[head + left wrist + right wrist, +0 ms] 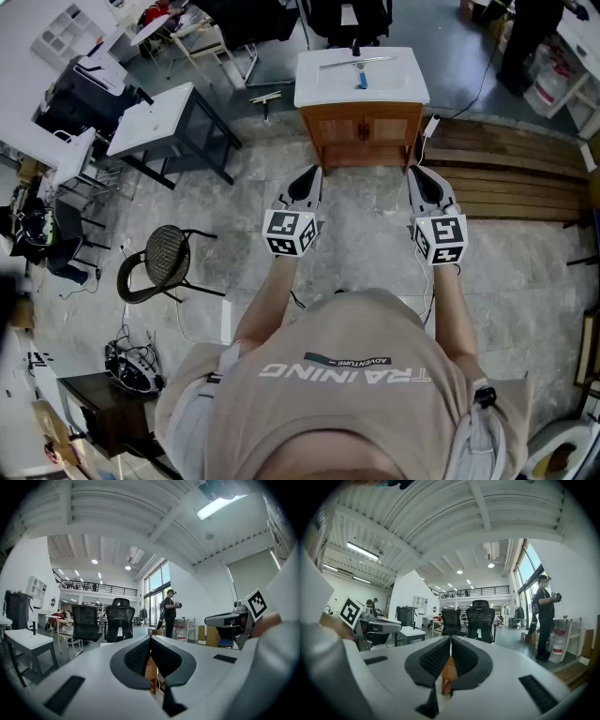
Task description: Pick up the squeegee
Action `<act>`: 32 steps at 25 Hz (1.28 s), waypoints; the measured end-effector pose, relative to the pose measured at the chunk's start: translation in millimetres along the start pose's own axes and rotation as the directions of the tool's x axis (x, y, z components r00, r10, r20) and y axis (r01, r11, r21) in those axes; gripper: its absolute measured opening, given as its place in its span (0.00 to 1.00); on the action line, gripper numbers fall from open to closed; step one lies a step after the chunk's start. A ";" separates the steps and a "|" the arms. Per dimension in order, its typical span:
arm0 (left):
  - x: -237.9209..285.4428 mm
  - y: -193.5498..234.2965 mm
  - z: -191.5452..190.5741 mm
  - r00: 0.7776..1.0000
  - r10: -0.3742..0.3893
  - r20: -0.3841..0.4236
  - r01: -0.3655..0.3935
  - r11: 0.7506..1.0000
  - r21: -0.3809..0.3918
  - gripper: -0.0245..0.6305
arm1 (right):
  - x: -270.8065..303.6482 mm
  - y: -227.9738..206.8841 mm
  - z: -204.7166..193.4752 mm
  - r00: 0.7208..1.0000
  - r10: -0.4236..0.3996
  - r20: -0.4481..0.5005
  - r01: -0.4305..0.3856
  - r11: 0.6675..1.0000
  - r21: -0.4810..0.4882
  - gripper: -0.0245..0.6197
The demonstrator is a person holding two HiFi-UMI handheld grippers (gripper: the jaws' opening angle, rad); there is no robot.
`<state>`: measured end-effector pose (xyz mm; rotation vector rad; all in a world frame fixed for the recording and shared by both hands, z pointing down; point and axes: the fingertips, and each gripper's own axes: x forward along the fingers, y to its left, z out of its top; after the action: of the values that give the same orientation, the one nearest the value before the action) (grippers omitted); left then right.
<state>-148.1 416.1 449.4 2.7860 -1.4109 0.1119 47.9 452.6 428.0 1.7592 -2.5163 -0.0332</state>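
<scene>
Your left tongs (pixel 313 174) and right tongs (pixel 416 172) are level and side by side, out ahead of your chest. Both are pressed closed, pads meeting, with nothing gripped.

The squeegee (pixel 360 64) lies flat on the white tabletop (pixel 319 89) of the wooden cabinet (pixel 361 131) straight ahead. Its blue handle points back toward you, and it is well apart from both tongs.

The cabinet stands on a grey stone floor (pixel 366 225), with wooden decking (pixel 506 178) to its right. A black chair (pixel 167 258) is off to your left.
</scene>
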 end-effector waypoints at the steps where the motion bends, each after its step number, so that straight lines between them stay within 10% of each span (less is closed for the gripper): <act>1: 3.2 -1.0 -0.5 1.000 -0.002 0.000 0.002 1.000 0.000 0.06 | 0.9 -2.1 -0.8 1.000 0.001 0.001 -0.001 1.000 -0.001 0.09; 32: 27.9 57.6 -49.9 0.995 -0.077 -0.056 0.072 0.994 -0.083 0.06 | 40.3 35.4 -51.7 0.991 -0.013 -0.136 0.018 0.999 0.036 0.10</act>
<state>-180.8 362.0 500.2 2.7421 -1.2672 0.1314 4.6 428.2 483.5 1.7307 -2.4228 0.1283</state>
